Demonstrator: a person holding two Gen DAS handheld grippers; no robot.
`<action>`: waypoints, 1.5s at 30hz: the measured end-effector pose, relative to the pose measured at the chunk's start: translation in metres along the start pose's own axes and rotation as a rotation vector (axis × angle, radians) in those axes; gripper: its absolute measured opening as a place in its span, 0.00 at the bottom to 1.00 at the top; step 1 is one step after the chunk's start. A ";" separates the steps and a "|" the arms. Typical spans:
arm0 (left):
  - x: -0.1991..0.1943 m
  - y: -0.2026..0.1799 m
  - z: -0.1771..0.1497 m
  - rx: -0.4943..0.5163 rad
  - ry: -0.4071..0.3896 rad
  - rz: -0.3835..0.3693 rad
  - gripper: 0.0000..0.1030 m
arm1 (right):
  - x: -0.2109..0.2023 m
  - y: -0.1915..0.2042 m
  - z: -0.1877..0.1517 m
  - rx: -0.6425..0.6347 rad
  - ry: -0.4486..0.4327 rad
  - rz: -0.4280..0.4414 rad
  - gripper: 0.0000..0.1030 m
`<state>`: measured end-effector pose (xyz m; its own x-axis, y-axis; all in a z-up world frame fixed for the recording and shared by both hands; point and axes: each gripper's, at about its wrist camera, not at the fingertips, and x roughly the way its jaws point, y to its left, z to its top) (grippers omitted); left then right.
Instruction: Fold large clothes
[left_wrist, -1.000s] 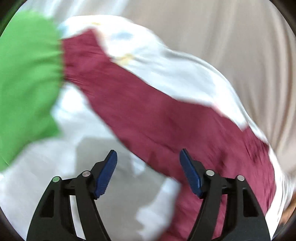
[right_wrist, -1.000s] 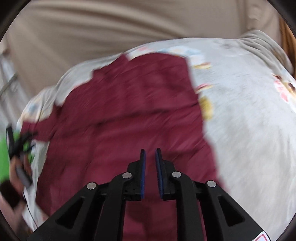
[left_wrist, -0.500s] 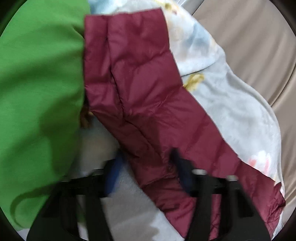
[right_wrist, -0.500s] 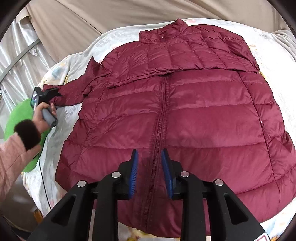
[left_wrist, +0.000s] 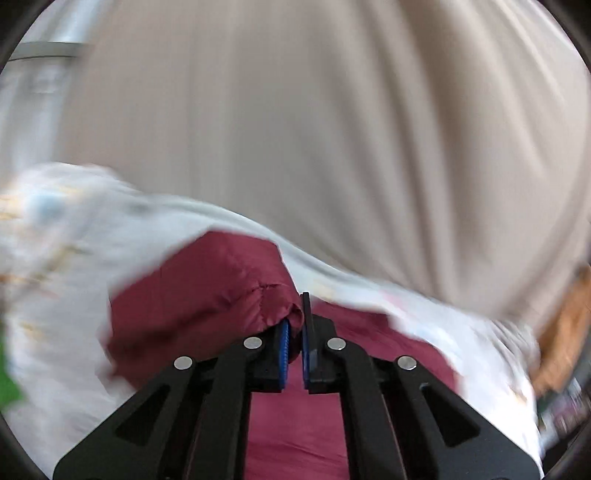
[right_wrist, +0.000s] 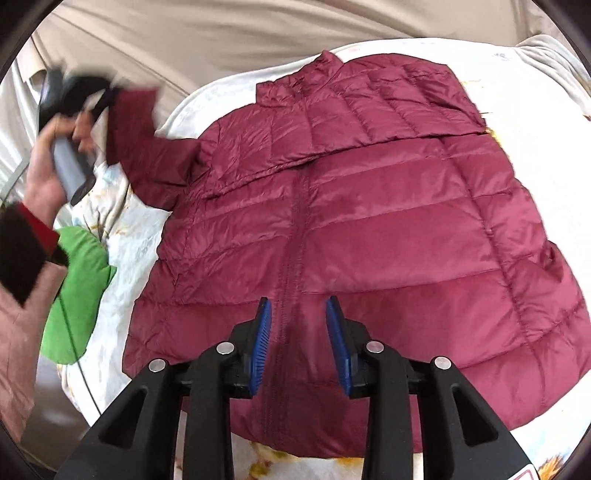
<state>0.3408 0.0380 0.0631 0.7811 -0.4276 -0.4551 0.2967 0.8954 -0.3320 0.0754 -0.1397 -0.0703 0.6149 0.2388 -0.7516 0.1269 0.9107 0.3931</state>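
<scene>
A maroon quilted jacket (right_wrist: 369, 229) lies front up and zipped on a floral sheet (right_wrist: 129, 240). Its far-right sleeve is folded across the chest. My left gripper (left_wrist: 295, 319) has its jaws closing on the cuff of the other sleeve (left_wrist: 207, 295), and the pads pinch the fabric. In the right wrist view that sleeve (right_wrist: 147, 147) is lifted off the sheet at the upper left, held by the left gripper (right_wrist: 105, 96) in a person's hand (right_wrist: 48, 173). My right gripper (right_wrist: 297, 301) hovers over the zipper near the hem, its jaws opening with nothing between them.
A green garment (right_wrist: 77, 295) lies at the sheet's left edge beside the person's pink sleeve (right_wrist: 14, 350). A beige curtain (left_wrist: 332, 129) hangs behind the bed. Something orange-brown (left_wrist: 565, 332) shows at the far right of the left wrist view.
The left gripper has closed on the sleeve cuff and swung it up off the sheet. The right gripper's jaws have spread wider, and it has shifted slightly over the jacket front.
</scene>
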 end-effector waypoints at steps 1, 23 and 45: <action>0.016 -0.033 -0.024 0.029 0.060 -0.048 0.09 | -0.003 -0.005 -0.001 0.005 -0.003 -0.006 0.35; 0.034 0.160 -0.136 -0.505 0.295 0.231 0.52 | 0.079 0.048 0.139 -0.493 -0.180 -0.124 0.57; 0.040 0.183 -0.126 -0.374 0.326 0.295 0.02 | 0.105 -0.144 0.182 0.380 -0.164 0.045 0.14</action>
<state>0.3572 0.1690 -0.1200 0.5739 -0.2357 -0.7843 -0.1692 0.9029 -0.3951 0.2637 -0.3070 -0.1097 0.7381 0.1905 -0.6473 0.3568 0.7041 0.6140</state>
